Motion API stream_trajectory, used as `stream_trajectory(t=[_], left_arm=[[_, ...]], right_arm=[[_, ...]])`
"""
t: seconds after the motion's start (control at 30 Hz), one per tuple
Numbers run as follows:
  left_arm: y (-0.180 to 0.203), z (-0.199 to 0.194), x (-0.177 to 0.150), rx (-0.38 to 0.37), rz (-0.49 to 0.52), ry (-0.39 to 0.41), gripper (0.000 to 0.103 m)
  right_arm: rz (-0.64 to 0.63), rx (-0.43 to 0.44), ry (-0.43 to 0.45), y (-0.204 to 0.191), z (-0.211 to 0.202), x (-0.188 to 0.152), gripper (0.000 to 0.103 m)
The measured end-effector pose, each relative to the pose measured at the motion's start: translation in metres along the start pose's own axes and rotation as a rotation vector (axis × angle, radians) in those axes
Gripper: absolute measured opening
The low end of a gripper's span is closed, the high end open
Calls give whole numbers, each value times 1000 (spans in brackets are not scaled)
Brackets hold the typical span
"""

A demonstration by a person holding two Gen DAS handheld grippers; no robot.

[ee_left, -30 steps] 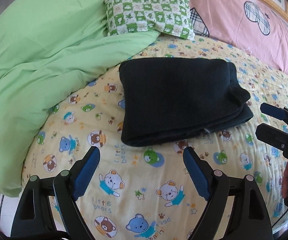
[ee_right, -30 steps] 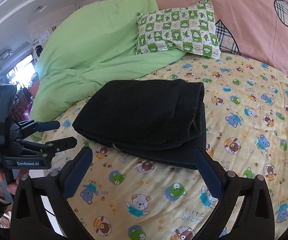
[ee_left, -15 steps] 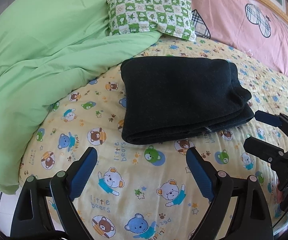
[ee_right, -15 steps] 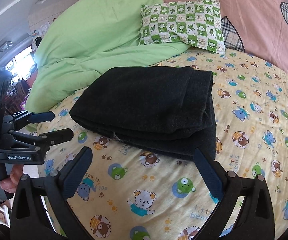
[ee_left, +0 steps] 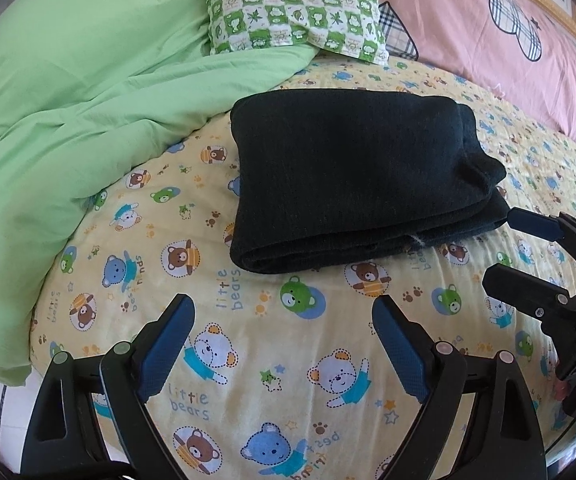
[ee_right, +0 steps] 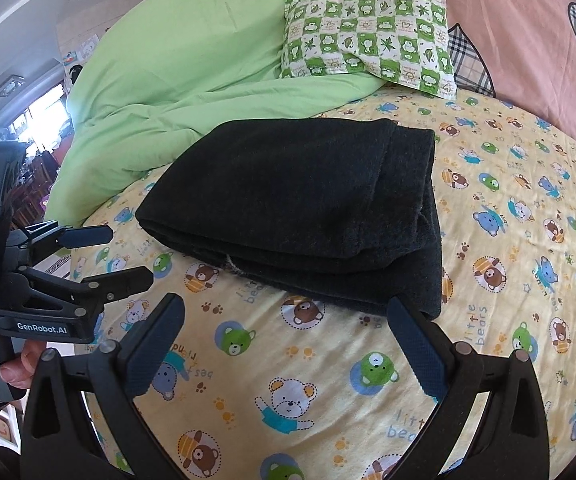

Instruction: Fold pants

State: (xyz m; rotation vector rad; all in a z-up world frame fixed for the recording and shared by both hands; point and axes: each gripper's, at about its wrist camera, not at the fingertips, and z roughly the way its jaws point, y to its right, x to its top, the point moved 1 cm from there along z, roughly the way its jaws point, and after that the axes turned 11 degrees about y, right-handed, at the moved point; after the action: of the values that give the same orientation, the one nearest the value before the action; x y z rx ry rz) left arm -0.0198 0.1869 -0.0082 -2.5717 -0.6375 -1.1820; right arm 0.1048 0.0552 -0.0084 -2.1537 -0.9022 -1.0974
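The black pants (ee_left: 351,176) lie folded on the yellow sheet (ee_left: 288,360) printed "little bears". Left gripper (ee_left: 284,320), marked "GenRobot.AI", and right gripper (ee_right: 288,320) both gape empty at six o'clock of the bundle, touching nothing.

Left wrist view: low over bedsheet (ee_left: 288,360), faces pillow (ee_left: 295,12), near folded pants (ee_left: 351,176) | Right wrist view: same facing, from pants' right corner | Shared: pants, pillow, green duvet (ee_right: 192,64), each other's gripper at frame edge
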Motion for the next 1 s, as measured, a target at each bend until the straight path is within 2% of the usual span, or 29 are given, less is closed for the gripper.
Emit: stream_trajectory(t=[1.0], left_arm=[[3,7,3,-4,17,-36,91]], right_arm=[[-19,-29,-38,0,3,7,101]])
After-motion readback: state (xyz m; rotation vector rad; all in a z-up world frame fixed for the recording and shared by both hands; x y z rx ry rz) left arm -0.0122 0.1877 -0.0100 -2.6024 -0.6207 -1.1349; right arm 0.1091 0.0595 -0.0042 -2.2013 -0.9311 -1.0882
